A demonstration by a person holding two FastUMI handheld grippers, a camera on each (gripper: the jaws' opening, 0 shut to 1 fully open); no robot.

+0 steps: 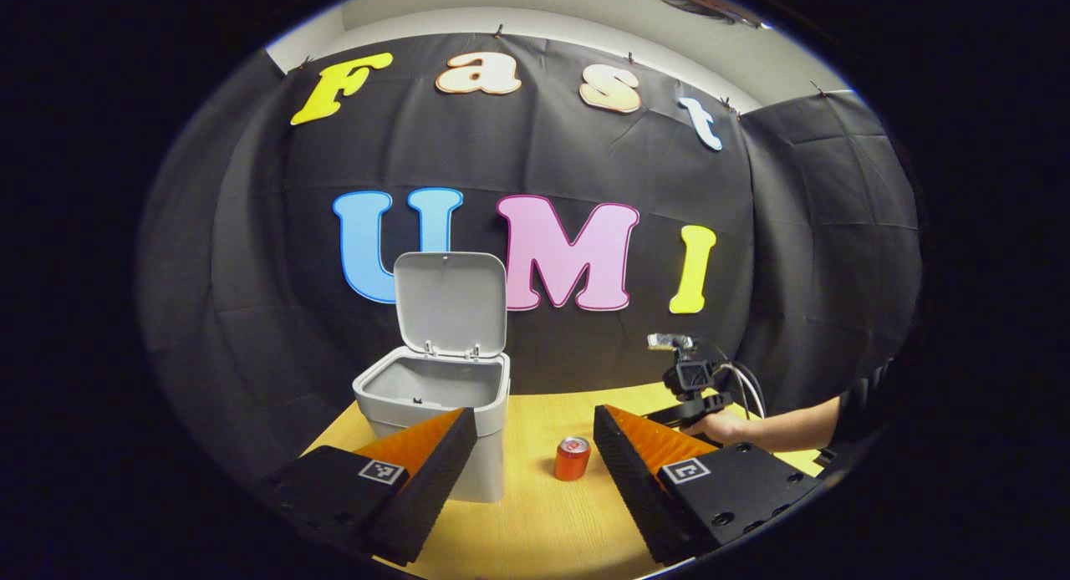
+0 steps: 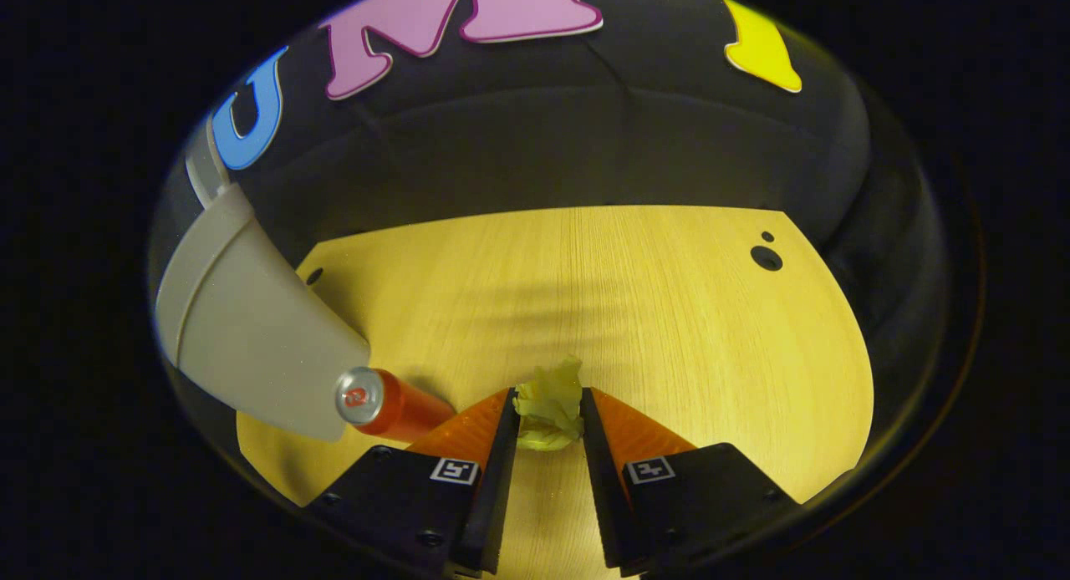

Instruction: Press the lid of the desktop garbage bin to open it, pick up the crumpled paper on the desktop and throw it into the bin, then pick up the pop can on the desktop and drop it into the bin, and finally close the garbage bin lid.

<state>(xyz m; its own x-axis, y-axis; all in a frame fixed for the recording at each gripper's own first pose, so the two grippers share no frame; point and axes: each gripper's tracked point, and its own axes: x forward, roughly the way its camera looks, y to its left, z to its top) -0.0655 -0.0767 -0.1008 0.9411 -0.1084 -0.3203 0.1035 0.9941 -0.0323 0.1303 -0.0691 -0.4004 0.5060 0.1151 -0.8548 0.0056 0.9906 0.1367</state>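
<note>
While the garbage bin (image 1: 435,413) is standing at the left of the wooden desktop (image 1: 535,513) with its lid (image 1: 450,302) raised upright, you are holding your left gripper (image 1: 535,434) wide apart and empty. The pop can (image 1: 573,458) is standing upright just right of the bin. Farther right, your right gripper (image 2: 547,413) is pinching the crumpled paper (image 2: 549,413) between both fingers at the desktop.

You see one bin (image 1: 435,396), one can (image 1: 573,458), one paper wad (image 2: 548,411), two grippers, and apparently two table holes (image 2: 766,257).
</note>
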